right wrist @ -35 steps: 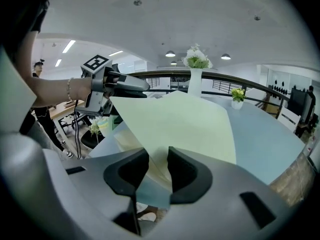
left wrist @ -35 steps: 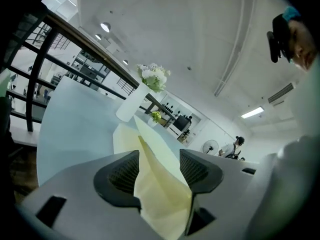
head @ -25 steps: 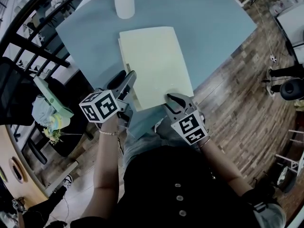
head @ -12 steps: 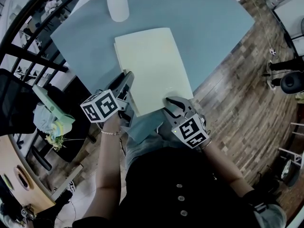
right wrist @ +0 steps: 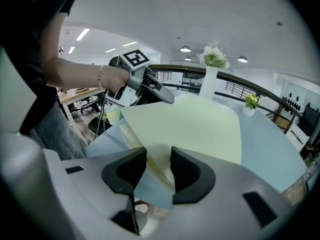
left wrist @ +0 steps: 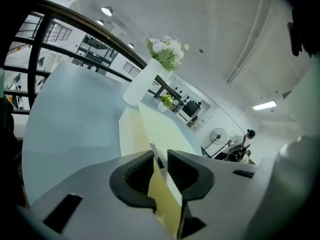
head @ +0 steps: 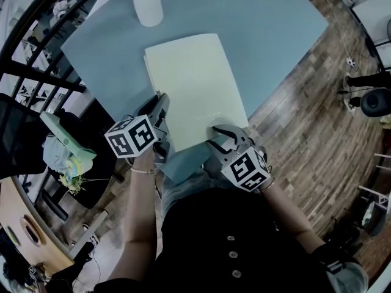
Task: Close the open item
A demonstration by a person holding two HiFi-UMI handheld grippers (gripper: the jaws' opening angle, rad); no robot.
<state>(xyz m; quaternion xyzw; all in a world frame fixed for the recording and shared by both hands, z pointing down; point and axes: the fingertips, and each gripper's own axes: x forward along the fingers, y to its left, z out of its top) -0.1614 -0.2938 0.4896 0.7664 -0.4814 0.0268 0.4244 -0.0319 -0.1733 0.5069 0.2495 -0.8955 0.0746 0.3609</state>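
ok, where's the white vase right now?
Head view, top left: the white vase stands on the far side of the blue table, just beyond the far-left corner of the yellow folder.

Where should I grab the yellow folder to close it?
On the yellow folder, probably pinch the near right corner, coming in from the near edge of the table. That corner curls up off the layers below and sits by that edge, so a jaw can slip under it.
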